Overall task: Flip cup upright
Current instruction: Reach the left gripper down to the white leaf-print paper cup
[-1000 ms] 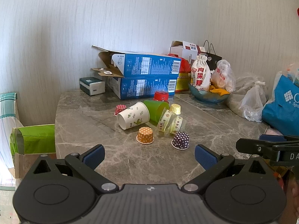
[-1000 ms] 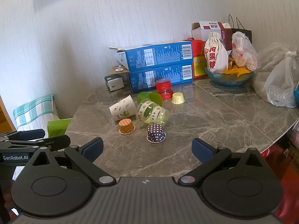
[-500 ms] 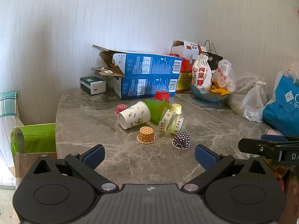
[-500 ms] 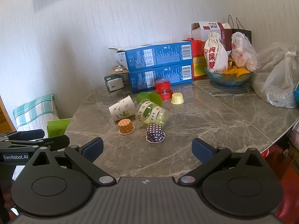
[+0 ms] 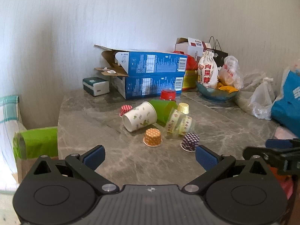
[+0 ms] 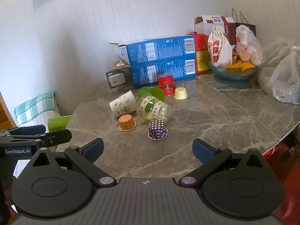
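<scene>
A cluster of cups lies mid-table. A white paper cup with leaf print lies on its side, next to a green cup and a clear cup with yellow bands, both on their sides. Small upside-down cups stand around them: orange dotted, purple dotted, yellow, red-white. My left gripper and right gripper are both open and empty, short of the cups.
Two stacked blue boxes, a red lidded jar, a tissue box, a blue bowl with bags and plastic bags stand along the back and right. The marble table's front-right edge is close.
Both grippers have moved slightly closer to the cups. Nothing on the table has moved.
</scene>
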The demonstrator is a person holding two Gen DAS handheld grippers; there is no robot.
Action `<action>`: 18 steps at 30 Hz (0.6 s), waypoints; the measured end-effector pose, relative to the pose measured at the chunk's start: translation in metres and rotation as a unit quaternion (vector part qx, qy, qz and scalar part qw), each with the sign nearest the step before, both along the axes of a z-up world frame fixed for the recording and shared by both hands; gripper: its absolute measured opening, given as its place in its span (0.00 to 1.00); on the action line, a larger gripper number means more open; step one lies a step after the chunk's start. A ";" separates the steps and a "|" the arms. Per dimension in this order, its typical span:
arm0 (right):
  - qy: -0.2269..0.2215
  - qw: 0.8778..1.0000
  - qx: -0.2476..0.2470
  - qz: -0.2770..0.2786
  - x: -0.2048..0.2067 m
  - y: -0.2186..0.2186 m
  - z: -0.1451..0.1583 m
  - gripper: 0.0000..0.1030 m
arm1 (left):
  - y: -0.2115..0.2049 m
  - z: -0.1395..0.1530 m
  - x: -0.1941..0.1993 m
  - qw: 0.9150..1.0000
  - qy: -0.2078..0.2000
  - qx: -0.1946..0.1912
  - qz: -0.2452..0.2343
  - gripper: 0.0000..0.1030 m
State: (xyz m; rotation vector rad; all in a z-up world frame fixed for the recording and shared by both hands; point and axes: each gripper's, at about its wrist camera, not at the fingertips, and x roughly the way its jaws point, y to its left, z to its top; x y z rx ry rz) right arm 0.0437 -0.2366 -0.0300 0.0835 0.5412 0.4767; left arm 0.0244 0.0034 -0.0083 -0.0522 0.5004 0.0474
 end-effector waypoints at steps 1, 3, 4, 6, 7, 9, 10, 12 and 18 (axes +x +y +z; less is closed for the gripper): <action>0.002 1.000 0.001 0.001 0.003 -0.001 -0.002 0.99 | 0.003 0.002 0.010 1.000 0.004 0.007 -0.005 1.00; 0.009 1.000 0.006 0.001 0.008 -0.004 -0.005 0.99 | 0.011 0.006 0.032 0.999 0.010 0.030 -0.012 1.00; 0.015 1.000 0.011 0.001 0.012 -0.006 -0.007 0.99 | 0.014 0.008 0.044 0.999 0.012 0.041 -0.016 1.00; 0.022 1.000 0.020 0.001 0.018 -0.011 -0.010 0.99 | 0.021 0.012 0.078 0.996 0.037 0.065 -0.040 1.00; 0.025 0.999 0.023 0.000 0.021 -0.013 -0.011 0.99 | 0.024 0.013 0.099 0.994 0.058 0.080 -0.053 1.00; 0.033 0.999 0.031 -0.006 0.028 -0.019 -0.014 0.99 | 0.025 0.008 0.136 0.985 0.099 0.119 -0.072 1.00; 0.040 0.999 0.035 -0.009 0.033 -0.023 -0.016 0.99 | 0.025 0.004 0.153 0.980 0.118 0.139 -0.081 1.00; 0.048 0.998 0.042 -0.015 0.037 -0.028 -0.020 0.99 | 0.026 -0.002 0.183 0.970 0.145 0.163 -0.105 1.00; 0.069 0.997 0.035 -0.011 0.054 -0.033 -0.030 0.99 | 0.033 -0.014 0.251 0.950 0.215 0.131 -0.183 0.90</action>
